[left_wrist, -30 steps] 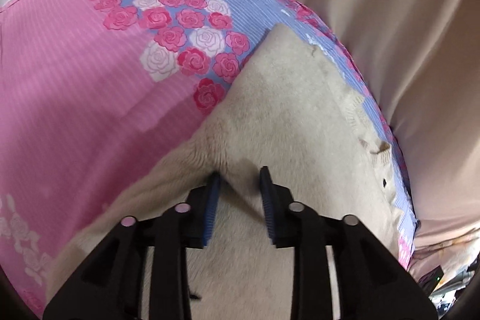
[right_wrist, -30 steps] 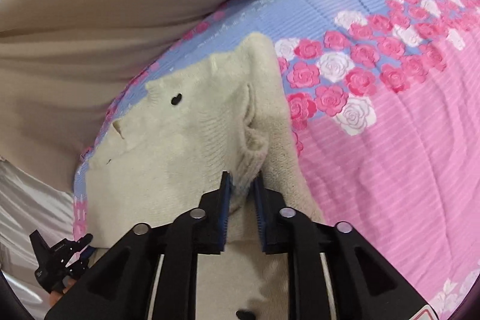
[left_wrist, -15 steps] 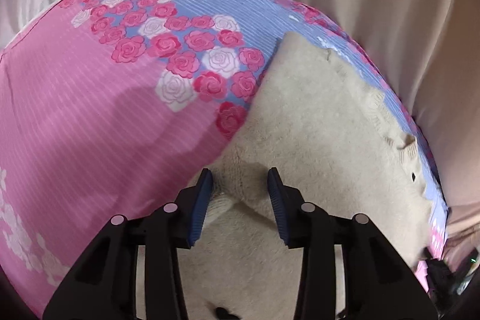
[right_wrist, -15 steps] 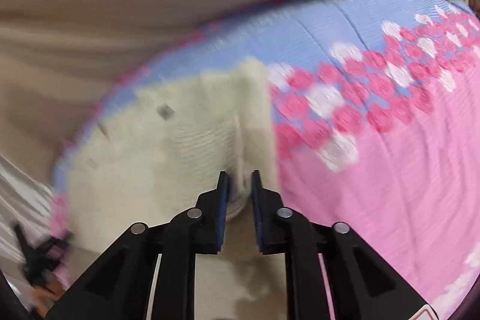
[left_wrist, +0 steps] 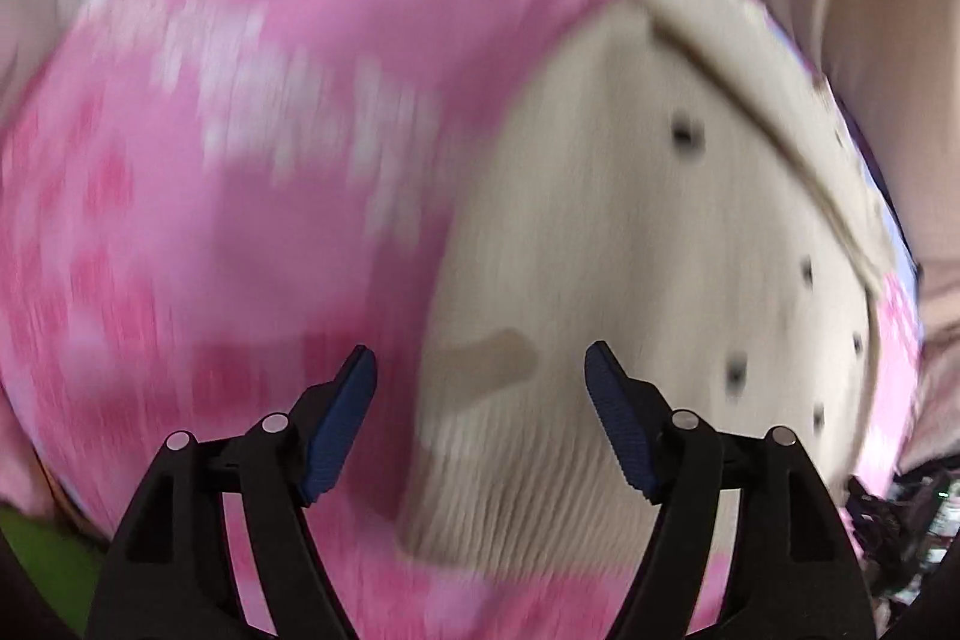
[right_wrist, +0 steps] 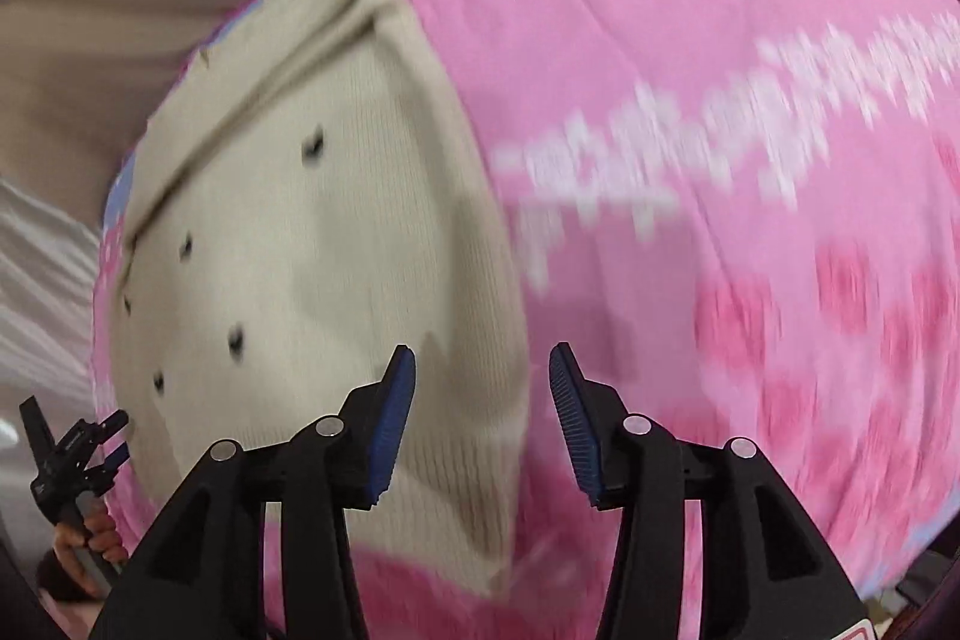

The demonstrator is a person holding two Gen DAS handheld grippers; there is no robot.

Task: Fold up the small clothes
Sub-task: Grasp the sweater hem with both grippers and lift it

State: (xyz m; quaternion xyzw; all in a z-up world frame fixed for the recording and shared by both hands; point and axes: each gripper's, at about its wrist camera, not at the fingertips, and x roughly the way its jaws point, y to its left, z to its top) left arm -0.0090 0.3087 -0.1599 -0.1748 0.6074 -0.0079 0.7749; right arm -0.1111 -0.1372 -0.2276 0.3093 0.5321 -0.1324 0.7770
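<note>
Watching the left wrist view: left hand-held gripper point(left_wrist: 480, 400) jaws opening, nothing gripped, above the cream cardigan's point(left_wrist: 630, 232) edge on the pink bedspread point(left_wrist: 240, 160). Right wrist view: my right hand-held gripper point(right_wrist: 482, 403) likewise opening, empty, over the cardigan's point(right_wrist: 336, 244) side edge; picture blurred.

1 cream knit garment point(right_wrist: 336, 244) lies on 1 pink floral sheet point(right_wrist: 720, 232). 2 grippers show, the left point(left_wrist: 480, 400) and the right point(right_wrist: 482, 400). About 5 dark buttons point(right_wrist: 313, 143) dot the garment, though blur makes that count unsure.
</note>
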